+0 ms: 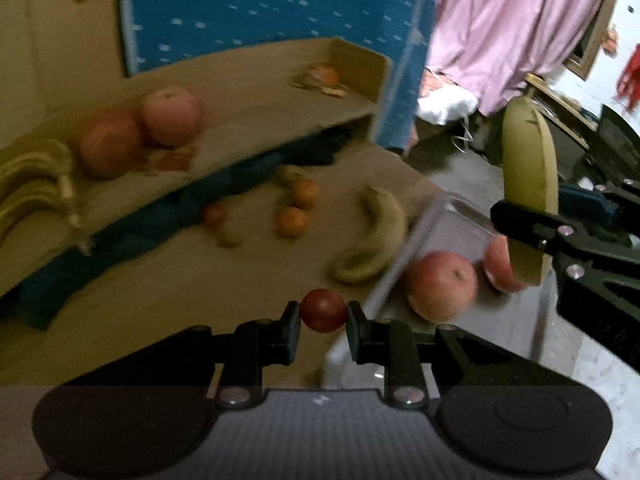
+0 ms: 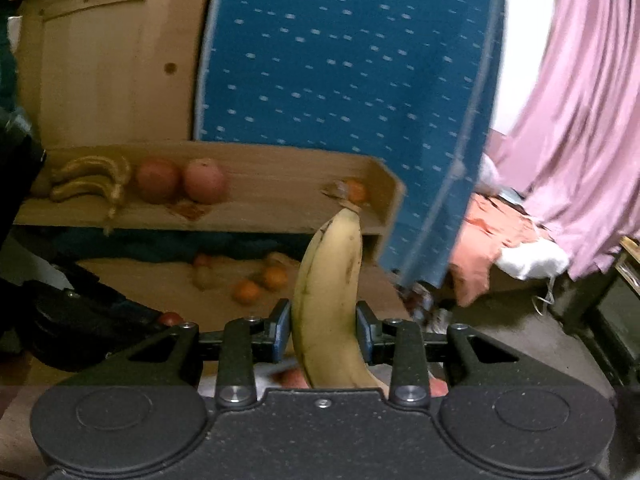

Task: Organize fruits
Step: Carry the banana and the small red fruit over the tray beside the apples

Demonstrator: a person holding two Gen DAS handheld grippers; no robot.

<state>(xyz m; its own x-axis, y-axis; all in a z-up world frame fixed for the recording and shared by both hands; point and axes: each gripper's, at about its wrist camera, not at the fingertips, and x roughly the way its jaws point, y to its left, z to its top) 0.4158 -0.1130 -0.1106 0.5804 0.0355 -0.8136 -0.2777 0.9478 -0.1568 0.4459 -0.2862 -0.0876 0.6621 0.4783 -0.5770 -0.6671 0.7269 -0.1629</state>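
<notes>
My left gripper (image 1: pixel 323 314) is shut on a small dark red fruit (image 1: pixel 323 310), held above the wooden table's front. My right gripper (image 2: pixel 323 330) is shut on a yellow banana (image 2: pixel 328 300) that stands upright; the same banana (image 1: pixel 528 168) shows at the right of the left wrist view. Under it a clear bin (image 1: pixel 460 228) holds two red apples (image 1: pixel 442 286). A loose banana (image 1: pixel 372 240), two oranges (image 1: pixel 298 210) and some small fruits lie on the table. On the raised shelf (image 2: pixel 260 208) sit a banana bunch (image 2: pixel 92 180), two apples (image 2: pixel 180 180) and an orange (image 2: pixel 354 191).
A blue patterned panel (image 2: pixel 352 92) stands behind the shelf. Pink curtain (image 2: pixel 580 120) hangs at the right above white and orange cloth (image 2: pixel 532 260). Dark blue cloth (image 1: pixel 120 236) lies under the shelf. A wooden board (image 2: pixel 104 72) rises at the back left.
</notes>
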